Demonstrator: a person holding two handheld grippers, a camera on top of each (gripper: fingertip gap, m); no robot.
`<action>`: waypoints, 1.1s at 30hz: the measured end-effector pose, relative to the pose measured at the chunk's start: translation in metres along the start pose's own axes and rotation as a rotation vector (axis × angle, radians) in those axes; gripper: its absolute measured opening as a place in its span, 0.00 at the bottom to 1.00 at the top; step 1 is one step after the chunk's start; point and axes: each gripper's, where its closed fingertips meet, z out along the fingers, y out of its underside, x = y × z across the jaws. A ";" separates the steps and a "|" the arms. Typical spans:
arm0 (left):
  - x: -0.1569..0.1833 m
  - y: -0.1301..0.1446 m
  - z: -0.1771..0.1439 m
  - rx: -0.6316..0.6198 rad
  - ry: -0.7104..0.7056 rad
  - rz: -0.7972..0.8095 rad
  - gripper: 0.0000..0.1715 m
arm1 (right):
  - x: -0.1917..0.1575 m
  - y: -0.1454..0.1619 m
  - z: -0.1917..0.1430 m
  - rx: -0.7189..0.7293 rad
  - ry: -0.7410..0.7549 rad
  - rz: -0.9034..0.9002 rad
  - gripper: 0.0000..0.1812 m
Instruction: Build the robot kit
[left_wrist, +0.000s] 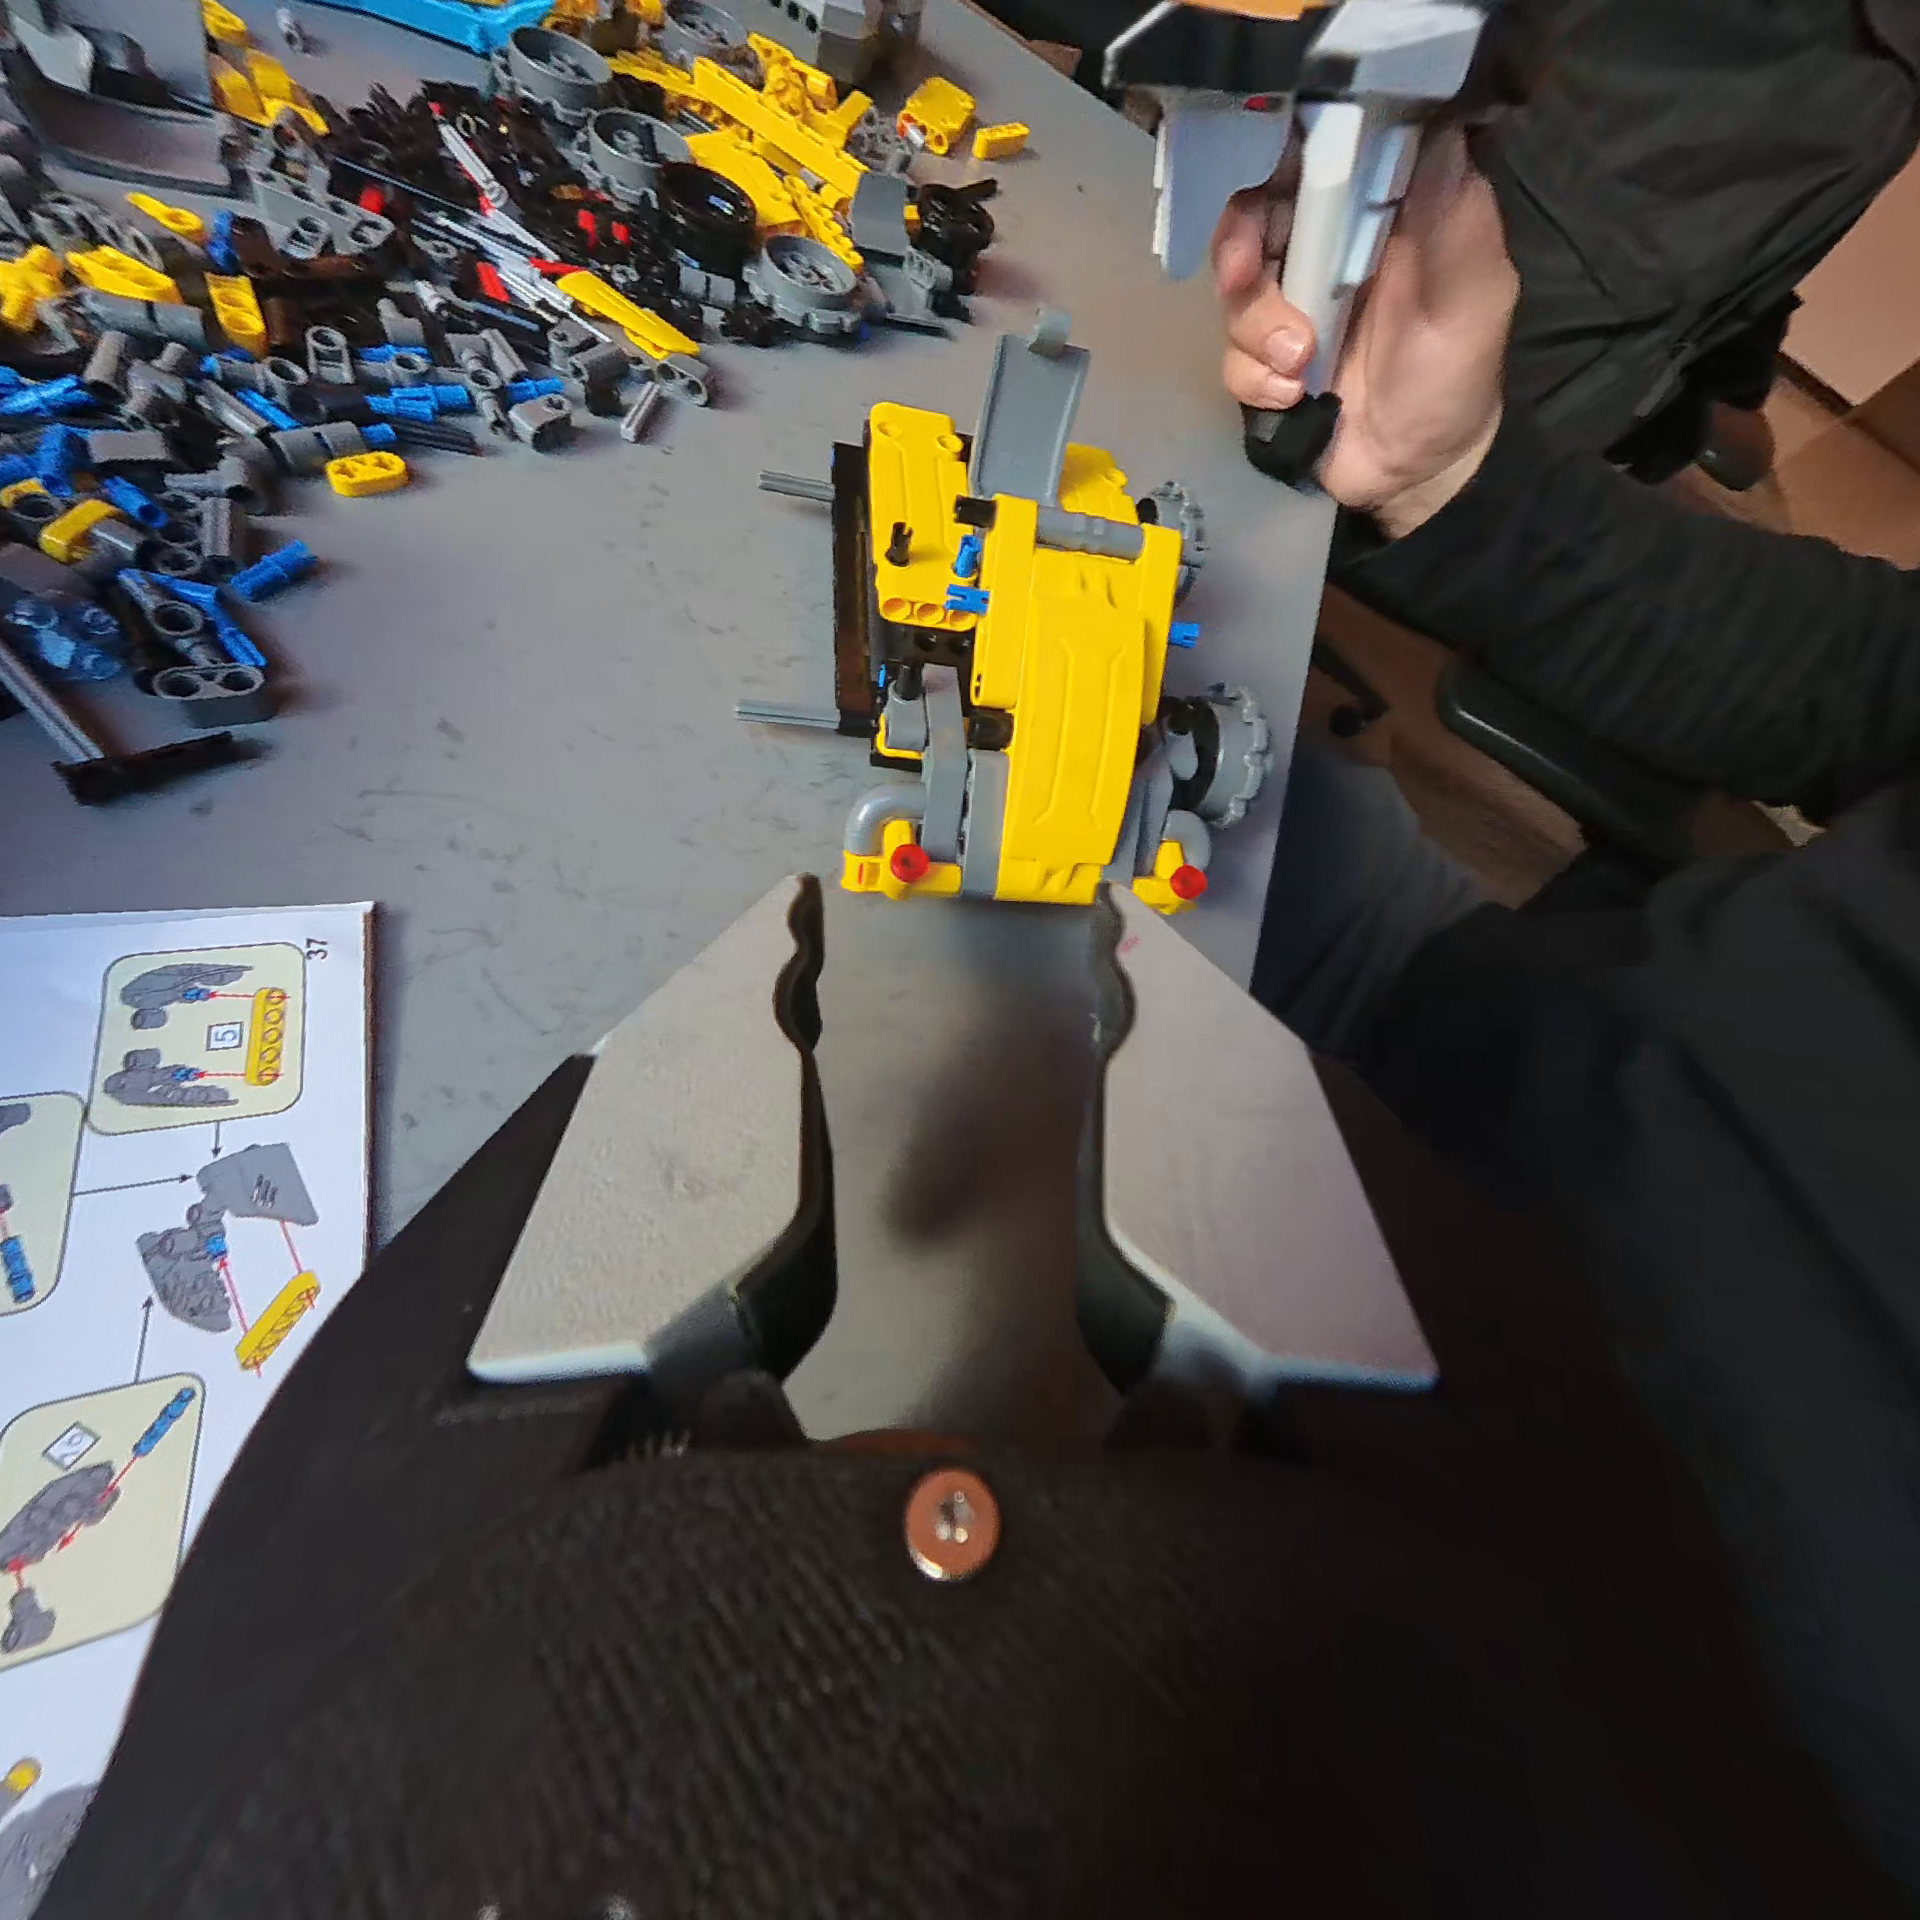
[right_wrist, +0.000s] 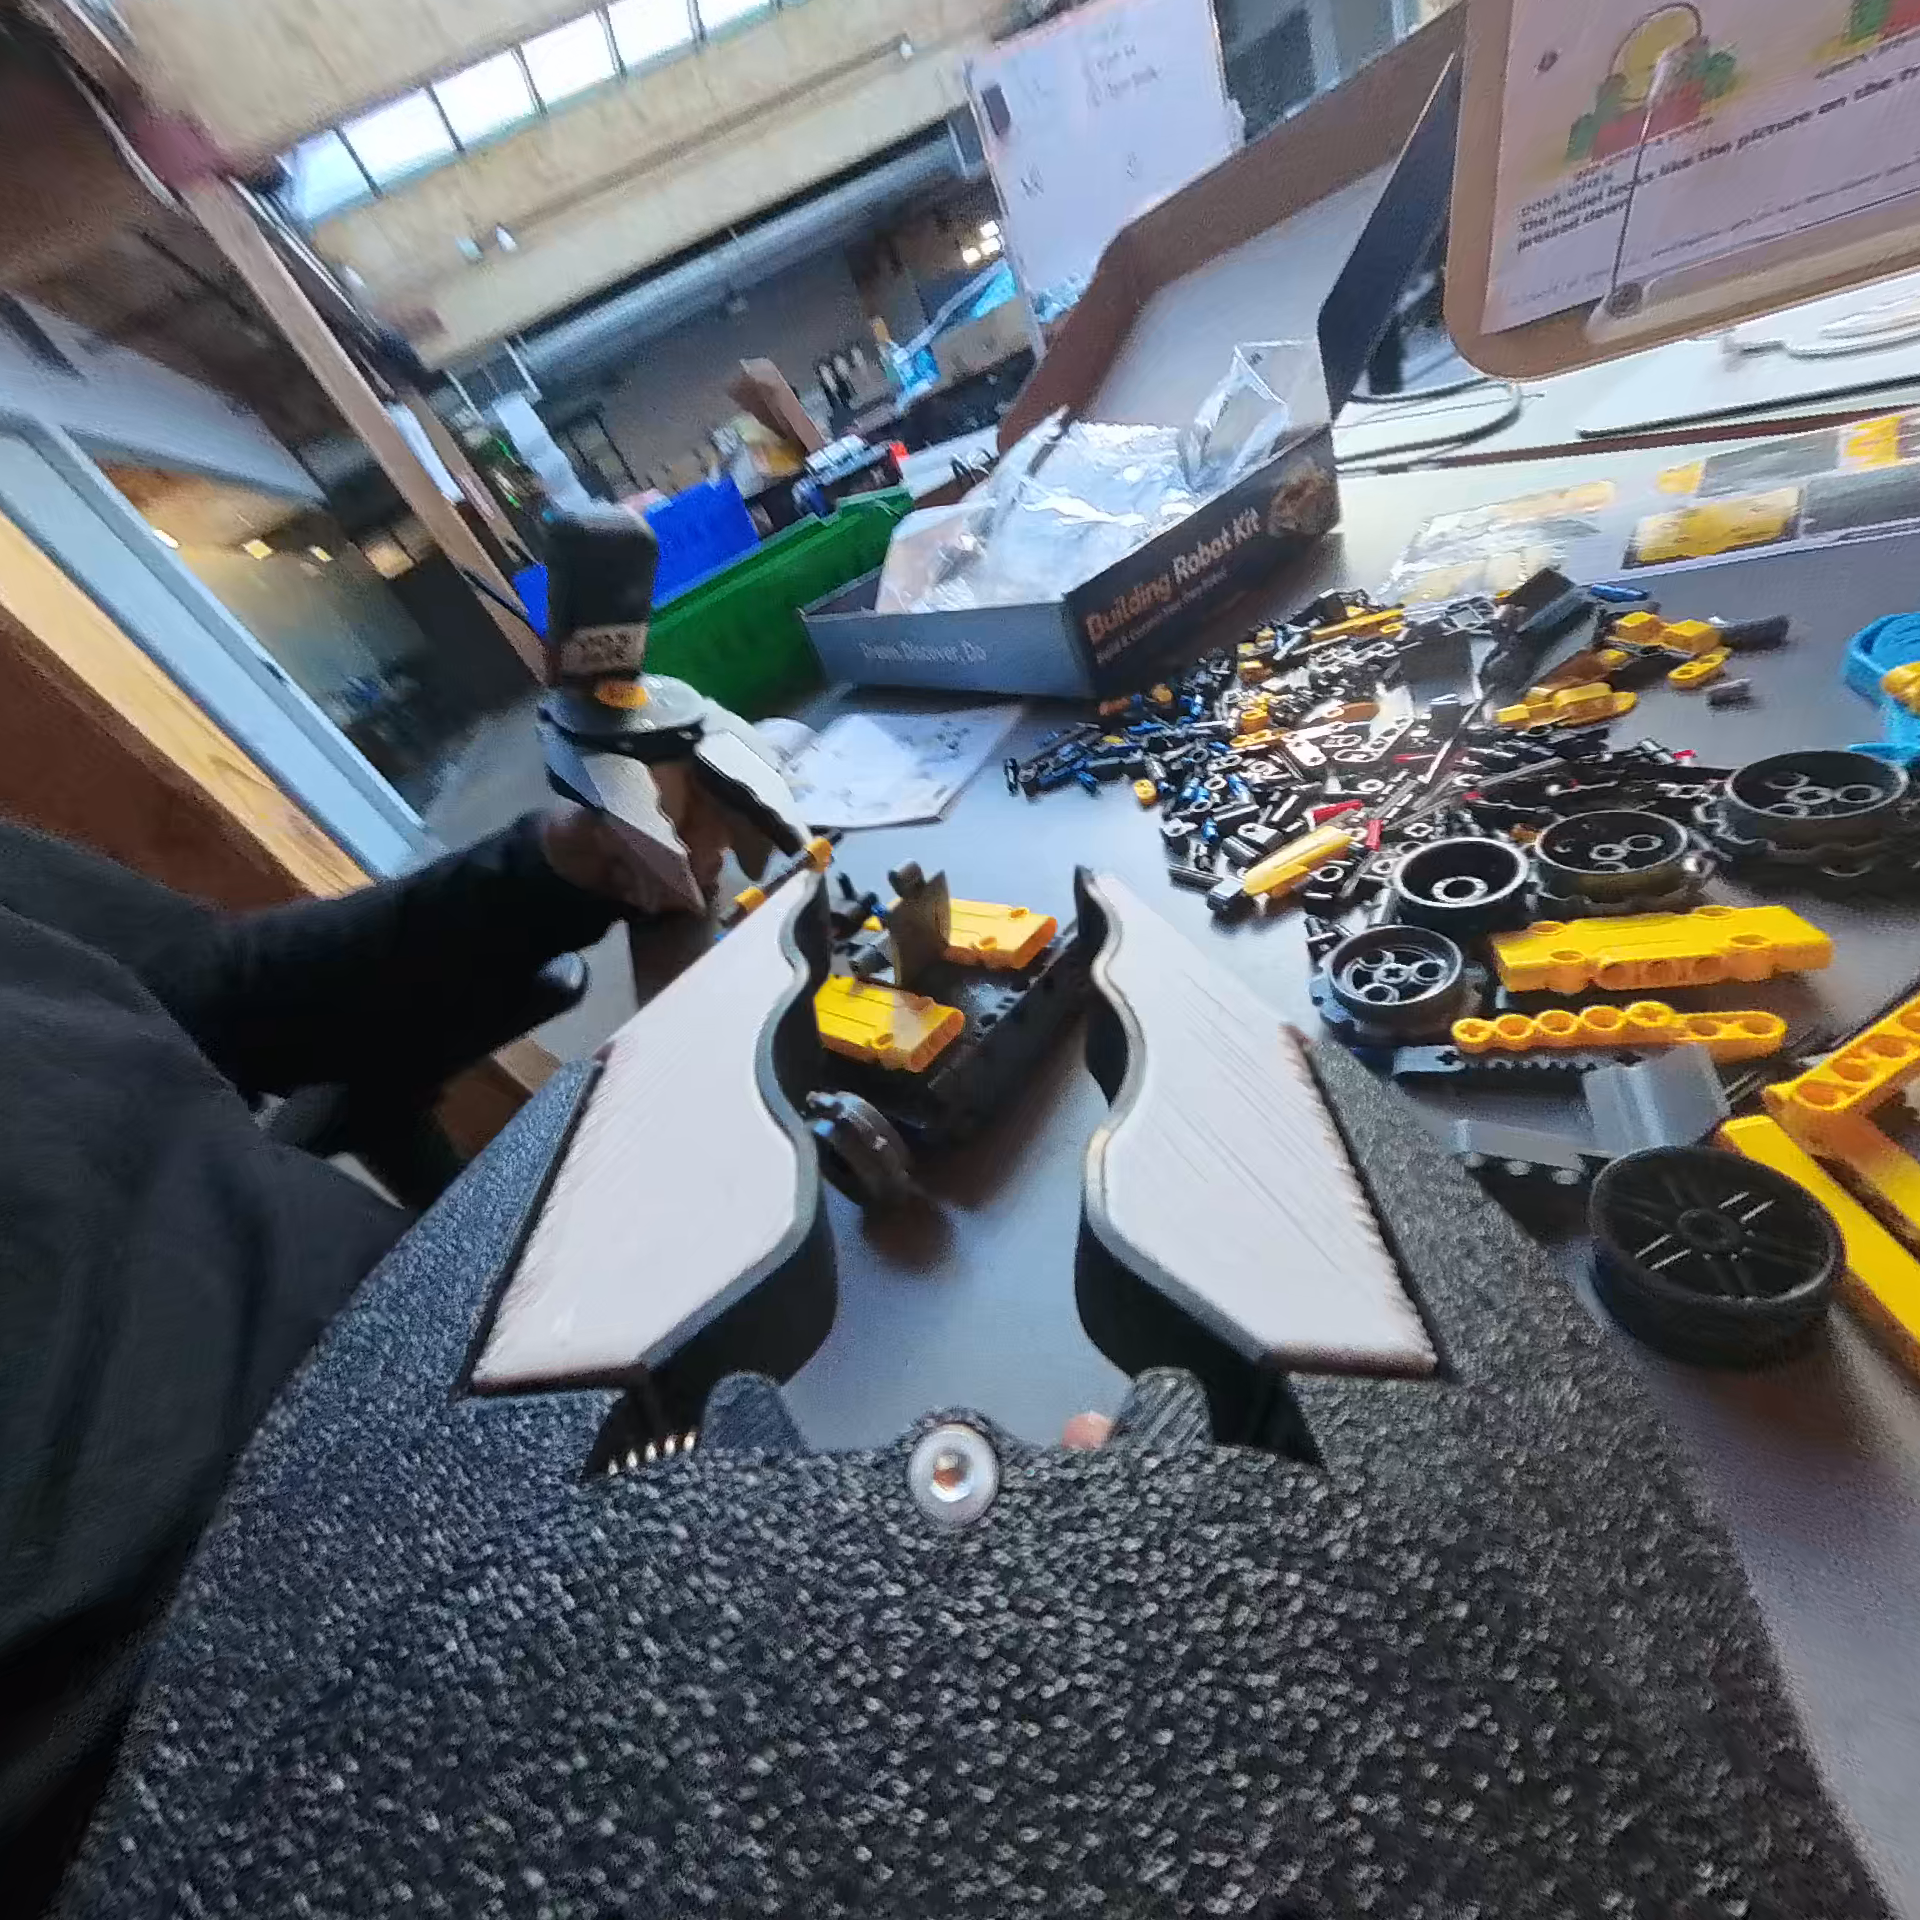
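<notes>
Just beyond both open tongs (left_wrist: 961, 899) (right_wrist: 951, 894) sits the yellow model (left_wrist: 1029, 665).

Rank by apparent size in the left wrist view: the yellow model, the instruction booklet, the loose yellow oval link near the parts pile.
1. Instruction booklet, though cut off by the frame edge and nearer the camera, so its lead is unsure.
2. Yellow model.
3. Loose yellow oval link, clearly smallest.

Left wrist view: even, soft daylight, faint shadows, sharp centre. Right wrist view: bright windows (right_wrist: 582, 94) overexposed, motion blur throughout, background smeared. Both show strong wide-angle bending at edges.
</notes>
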 end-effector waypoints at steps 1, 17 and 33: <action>0.000 0.001 0.000 -0.001 -0.015 0.005 0.28 | 0.000 -0.002 -0.002 0.021 -0.014 0.024 0.27; 0.008 0.005 0.000 0.000 -0.007 -0.031 0.32 | -0.010 0.005 0.003 -0.026 -0.029 -0.040 0.28; 0.026 0.022 0.026 -0.161 0.009 0.071 0.35 | -0.026 0.017 0.011 -0.104 -0.076 -0.138 0.29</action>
